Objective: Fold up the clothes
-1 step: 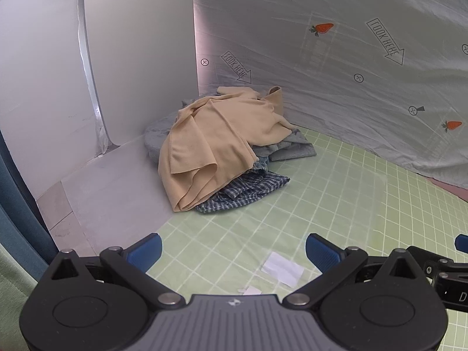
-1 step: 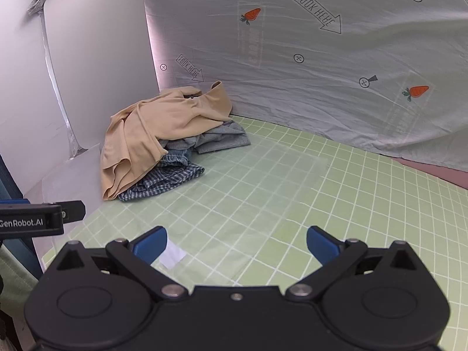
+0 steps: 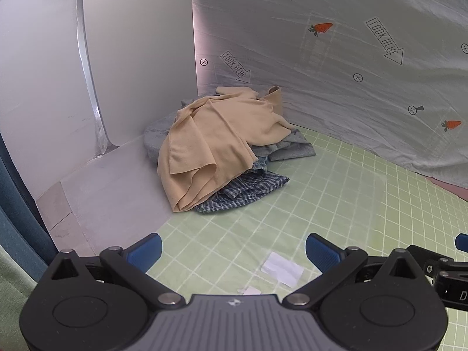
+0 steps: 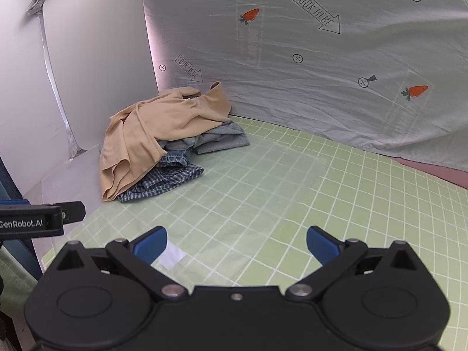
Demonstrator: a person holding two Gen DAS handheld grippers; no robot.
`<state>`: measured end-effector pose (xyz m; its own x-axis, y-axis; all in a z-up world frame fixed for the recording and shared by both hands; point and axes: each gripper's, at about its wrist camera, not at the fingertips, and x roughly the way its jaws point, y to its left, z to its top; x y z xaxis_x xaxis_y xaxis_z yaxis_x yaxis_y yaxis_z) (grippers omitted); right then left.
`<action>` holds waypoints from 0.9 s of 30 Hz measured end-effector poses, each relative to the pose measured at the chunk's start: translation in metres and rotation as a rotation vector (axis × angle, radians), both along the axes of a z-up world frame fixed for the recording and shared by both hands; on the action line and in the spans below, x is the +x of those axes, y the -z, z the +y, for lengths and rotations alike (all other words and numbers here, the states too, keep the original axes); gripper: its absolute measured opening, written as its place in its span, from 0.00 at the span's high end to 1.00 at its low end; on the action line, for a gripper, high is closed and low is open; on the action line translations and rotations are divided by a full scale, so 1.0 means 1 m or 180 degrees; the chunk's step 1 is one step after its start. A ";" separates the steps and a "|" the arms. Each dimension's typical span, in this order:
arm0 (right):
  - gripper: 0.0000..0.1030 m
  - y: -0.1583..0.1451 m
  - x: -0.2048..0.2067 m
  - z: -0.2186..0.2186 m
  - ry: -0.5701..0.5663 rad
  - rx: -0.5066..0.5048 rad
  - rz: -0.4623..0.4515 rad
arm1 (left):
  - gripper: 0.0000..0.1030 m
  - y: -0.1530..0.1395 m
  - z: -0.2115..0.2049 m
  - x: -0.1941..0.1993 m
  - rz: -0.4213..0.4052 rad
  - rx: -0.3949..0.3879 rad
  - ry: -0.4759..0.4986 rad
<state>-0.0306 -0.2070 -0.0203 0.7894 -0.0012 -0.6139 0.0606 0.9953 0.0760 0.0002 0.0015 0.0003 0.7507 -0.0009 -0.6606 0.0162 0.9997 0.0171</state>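
Waiting near a messy pile of clothes (image 3: 222,149) on the green squared mat (image 3: 336,204).
Left gripper (image 3: 233,251) and right gripper (image 4: 237,244) both gape wide, holding nothing; tan shirt (image 4: 152,134) lies on top, far left.

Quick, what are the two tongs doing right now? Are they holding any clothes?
Left tongs: open wide, holding nothing; the clothes pile lies farther ahead.
Right tongs: open wide, holding nothing.

Tan shirt (image 3: 213,143) over a blue-checked garment (image 3: 248,188) and grey clothes (image 3: 288,147); pale green white-gridded mat (image 3: 336,204); grey backdrop sheet (image 3: 336,87) with orange carrots.
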 end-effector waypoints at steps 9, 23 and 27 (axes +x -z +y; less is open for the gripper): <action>0.00 -0.003 0.002 -0.006 -0.0047 0.0022 0.0057 | 0.00 0.002 -0.013 0.001 -0.0018 0.0035 -0.0042; 0.00 -0.006 0.000 -0.012 -0.0058 0.0029 0.0048 | 0.00 0.000 -0.004 0.002 -0.0017 0.0006 0.0048; 0.00 -0.005 -0.002 -0.012 -0.0032 0.0031 0.0046 | 0.00 0.001 -0.005 0.001 -0.0014 0.0005 0.0060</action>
